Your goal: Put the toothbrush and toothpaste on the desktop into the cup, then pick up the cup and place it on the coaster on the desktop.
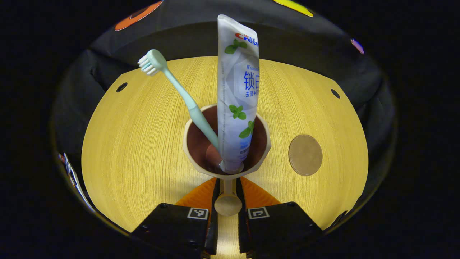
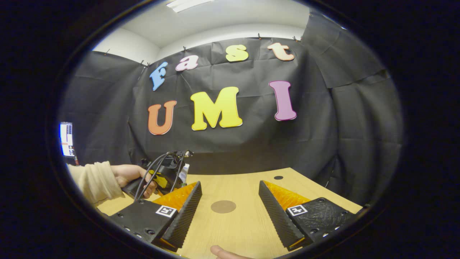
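Observation:
A beige cup [image 1: 226,144] with a brown inside holds a mint-green toothbrush [image 1: 179,97], leaning left with its bristles up, and a white toothpaste tube [image 1: 238,93] standing cap down. My left gripper [image 1: 228,187] is shut on the cup's handle [image 1: 228,203], which sticks out toward me between the fingers. Whether the cup rests on the table I cannot tell. The round brown coaster [image 1: 304,155] lies bare to the right of the cup. In the right gripper view my right gripper [image 2: 228,212] stands open above the table, the coaster [image 2: 223,206] lying ahead between its fingers.
The light wooden table [image 1: 136,144] has small cable holes [image 1: 121,87] near its far corners. In the right gripper view a hand and sleeve [image 2: 104,180] hold the left gripper [image 2: 163,176] at the left. A screen [image 2: 66,138] glows at the far left.

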